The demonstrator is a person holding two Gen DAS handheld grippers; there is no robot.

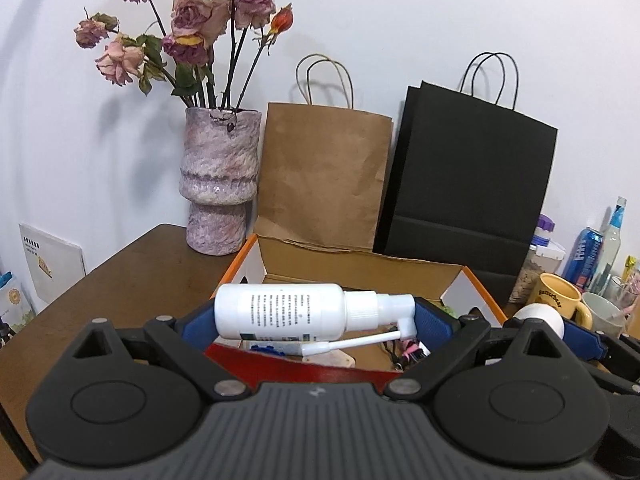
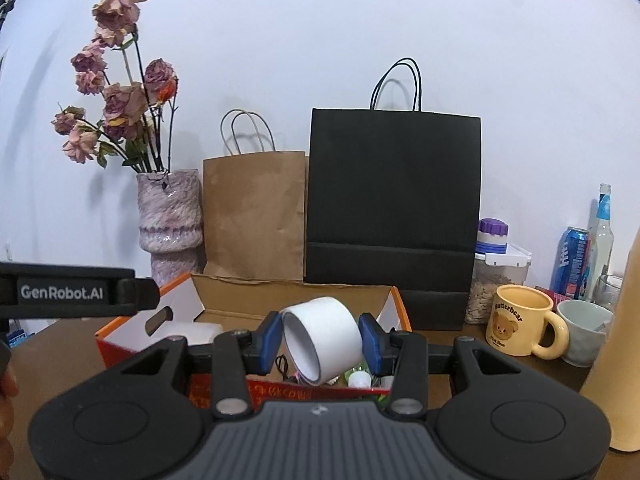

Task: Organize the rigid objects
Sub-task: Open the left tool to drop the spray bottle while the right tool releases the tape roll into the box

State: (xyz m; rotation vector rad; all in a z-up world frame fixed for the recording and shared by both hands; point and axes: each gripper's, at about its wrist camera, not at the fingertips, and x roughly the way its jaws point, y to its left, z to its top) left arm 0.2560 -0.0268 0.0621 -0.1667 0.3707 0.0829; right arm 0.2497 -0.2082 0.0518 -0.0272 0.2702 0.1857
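Observation:
My left gripper (image 1: 312, 320) is shut on a white spray bottle (image 1: 280, 312) that lies sideways between the blue pads, its thin nozzle (image 1: 352, 343) pointing left and down. It hangs over an open orange cardboard box (image 1: 476, 280). My right gripper (image 2: 322, 340) is shut on a white tape roll (image 2: 324, 340), held over the same box (image 2: 402, 308). Small items lie in the box under it. The tape roll also shows in the left wrist view (image 1: 540, 316).
A pink vase of dried roses (image 1: 218, 184), a brown paper bag (image 1: 324, 176) and a black paper bag (image 1: 468, 184) stand behind the box against the wall. A yellow mug (image 2: 520, 320), grey cup (image 2: 582, 326), jar, can and bottle stand at the right.

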